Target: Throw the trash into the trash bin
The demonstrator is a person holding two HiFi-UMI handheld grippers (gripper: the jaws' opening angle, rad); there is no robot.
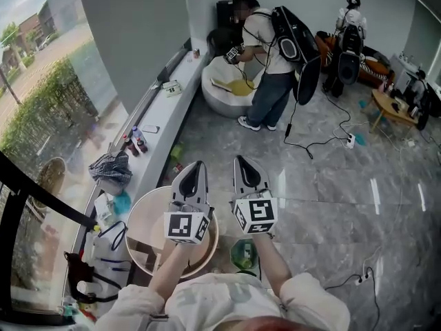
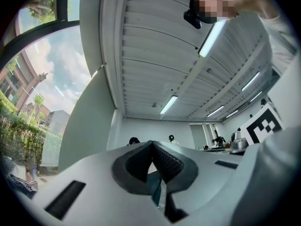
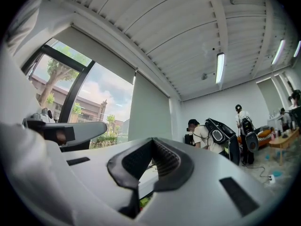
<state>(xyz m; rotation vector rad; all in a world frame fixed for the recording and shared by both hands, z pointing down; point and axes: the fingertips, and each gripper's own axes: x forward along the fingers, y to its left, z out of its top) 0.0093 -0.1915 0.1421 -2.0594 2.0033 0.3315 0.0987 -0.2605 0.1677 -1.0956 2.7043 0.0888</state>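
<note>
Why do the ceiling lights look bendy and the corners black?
Left gripper view: the wide lens bends the ceiling lights and blackens the corners. Right gripper view: same bend; the window is brightest. Head view: the floor shows glare streaks.

The round bin (image 1: 141,216) is cream with a tan rim. Over the bin, the left hand-held gripper (image 1: 197,165) and, right of the bin, the right hand-held gripper (image 1: 240,161) are light grey with black pads, each with black-and-white square markers. Right of the bin, the floor (image 1: 331,205) is grey marble with pale veins, and a green object (image 1: 242,255) lies on it. Left of the bin is a dark blue checked cloth (image 1: 110,167).
</note>
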